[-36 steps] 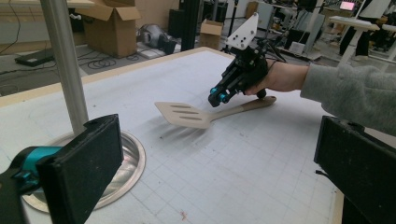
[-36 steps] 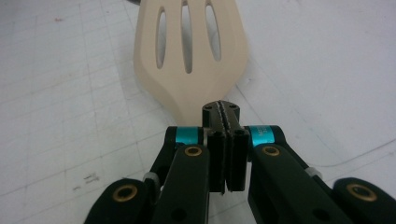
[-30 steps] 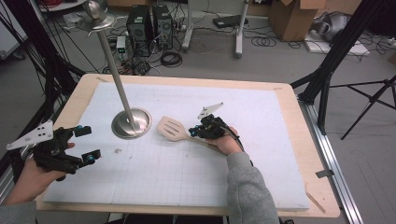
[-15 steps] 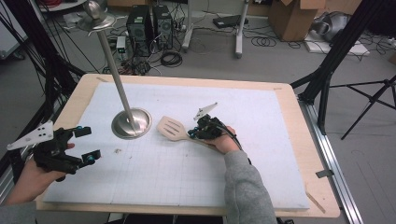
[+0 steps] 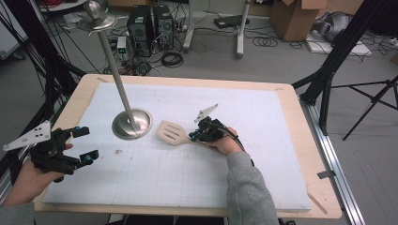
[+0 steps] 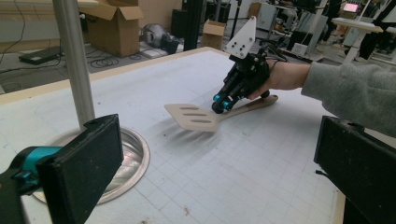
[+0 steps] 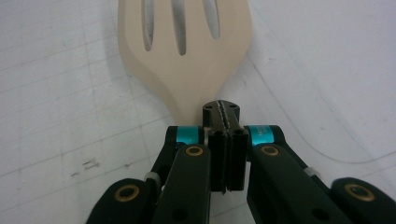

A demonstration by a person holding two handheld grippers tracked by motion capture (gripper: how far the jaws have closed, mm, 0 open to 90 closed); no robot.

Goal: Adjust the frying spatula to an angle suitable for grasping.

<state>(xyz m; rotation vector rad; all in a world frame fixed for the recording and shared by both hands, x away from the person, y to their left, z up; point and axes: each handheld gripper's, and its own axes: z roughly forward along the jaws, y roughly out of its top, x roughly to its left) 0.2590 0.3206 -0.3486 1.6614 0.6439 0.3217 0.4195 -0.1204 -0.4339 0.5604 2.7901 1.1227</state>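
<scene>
Gripping the spatula (image 7: pixel 184 60) neck, your right gripper (image 5: pixel 199 135) is clamped; lift level. Left gripper (image 5: pixel 84 143) gapes, idle.

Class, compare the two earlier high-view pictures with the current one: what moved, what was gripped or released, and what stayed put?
The right gripper, shut on the beige slotted spatula, drifted slightly left towards the round steel stand base, taking the spatula along. Nothing was newly taken or let go. The left gripper stays open near the white mat's left edge; the stand has not moved.
</scene>
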